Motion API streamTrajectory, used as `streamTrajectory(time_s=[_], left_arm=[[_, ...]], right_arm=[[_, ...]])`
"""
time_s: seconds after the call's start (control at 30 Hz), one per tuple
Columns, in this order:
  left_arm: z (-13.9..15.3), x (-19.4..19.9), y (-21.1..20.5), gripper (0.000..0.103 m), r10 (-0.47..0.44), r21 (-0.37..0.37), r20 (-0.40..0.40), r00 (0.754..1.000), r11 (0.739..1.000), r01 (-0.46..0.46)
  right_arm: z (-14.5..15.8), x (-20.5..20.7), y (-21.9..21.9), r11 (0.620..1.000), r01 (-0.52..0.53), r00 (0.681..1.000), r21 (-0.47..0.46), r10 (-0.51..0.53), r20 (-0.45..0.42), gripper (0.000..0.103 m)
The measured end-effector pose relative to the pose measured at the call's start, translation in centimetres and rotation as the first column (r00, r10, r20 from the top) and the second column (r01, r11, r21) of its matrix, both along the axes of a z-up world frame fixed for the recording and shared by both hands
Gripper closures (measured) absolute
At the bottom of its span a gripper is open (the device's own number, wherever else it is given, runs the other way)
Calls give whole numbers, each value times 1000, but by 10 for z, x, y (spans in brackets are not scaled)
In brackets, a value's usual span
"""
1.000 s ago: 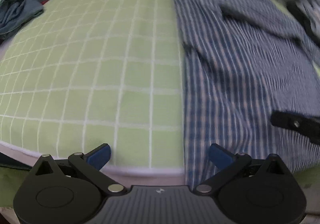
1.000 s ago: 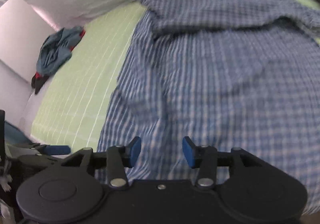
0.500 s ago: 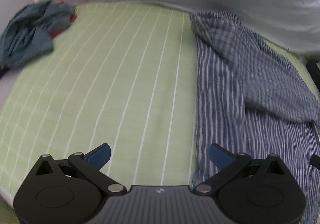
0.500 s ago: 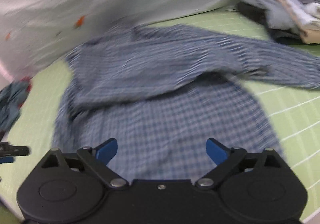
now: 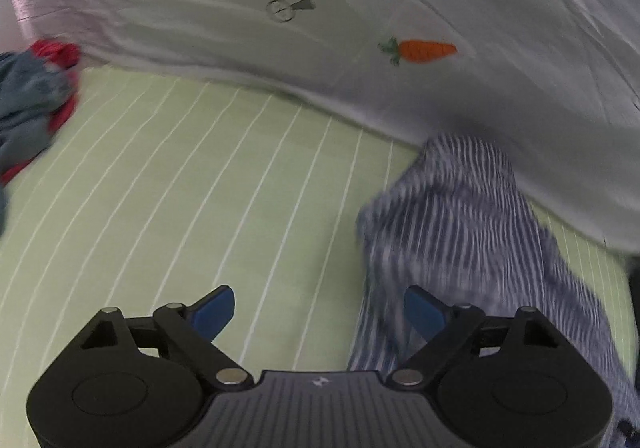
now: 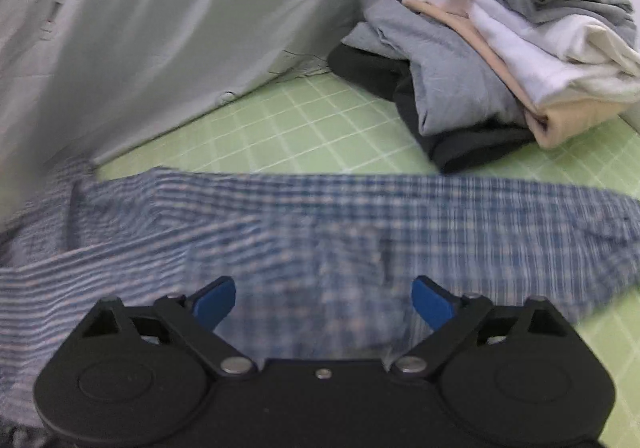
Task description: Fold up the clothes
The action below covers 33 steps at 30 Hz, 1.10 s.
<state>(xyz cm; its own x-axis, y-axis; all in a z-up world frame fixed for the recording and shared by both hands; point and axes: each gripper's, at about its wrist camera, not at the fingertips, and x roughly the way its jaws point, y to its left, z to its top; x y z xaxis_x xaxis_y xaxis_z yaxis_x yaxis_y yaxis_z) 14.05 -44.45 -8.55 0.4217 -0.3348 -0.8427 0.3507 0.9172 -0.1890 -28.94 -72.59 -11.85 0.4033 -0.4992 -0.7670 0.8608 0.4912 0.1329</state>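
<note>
In the right wrist view a blue-and-white plaid shirt lies spread across the middle of the frame on a bed sheet of pale green with a white grid. The shirt is blurred; one sleeve runs off toward the right edge, and at the left the cloth bunches into overlapping folds. The right hand-held gripper hangs over the shirt with its blue pads spread wide and nothing between them; its jaws have just been closing a little. At the upper right sits a pile of clothes in grey, white, beige and black, apart from the shirt. A white quilt fills the upper left.

In the left wrist view the same shirt occupies the lower right, rumpled, its top end just beside the quilt, which bears an orange carrot motif. The left hand-held gripper is also spread, gripping nothing, its right pad over the shirt's edge; its jaws have likewise just been closing slightly. A crumpled blue-and-red garment lies at the left edge.
</note>
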Motion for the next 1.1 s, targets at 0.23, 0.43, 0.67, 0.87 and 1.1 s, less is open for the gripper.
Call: streamTrajectory(time_s=[0.23,0.43,0.67,0.87,1.1], left_arm=[[-22,33,-45,37,-7,63,0,1000,998,7],[-27,40,-49,99,30,36,-8,1000,999,-30],[-1,55,-69,100,28,-9,34,999,1000,-27],[-18,73,-99,99,31,70,8,1000,997,-31],[-46,79,-108,98,12,145,-5,1000,989,-11]], right_arm=[[-14,19,-26,995,-77,994,65,82,-70,60],[-7,25,-21,992,-124,989,-20,122,-82,96],[40,27,-32,975,-75,997,-211,66,-49,96],[38,45,-50,964,-102,992,-246,79,-102,96],[-3,53,-63,981,-102,987,-168,78,-143,96]])
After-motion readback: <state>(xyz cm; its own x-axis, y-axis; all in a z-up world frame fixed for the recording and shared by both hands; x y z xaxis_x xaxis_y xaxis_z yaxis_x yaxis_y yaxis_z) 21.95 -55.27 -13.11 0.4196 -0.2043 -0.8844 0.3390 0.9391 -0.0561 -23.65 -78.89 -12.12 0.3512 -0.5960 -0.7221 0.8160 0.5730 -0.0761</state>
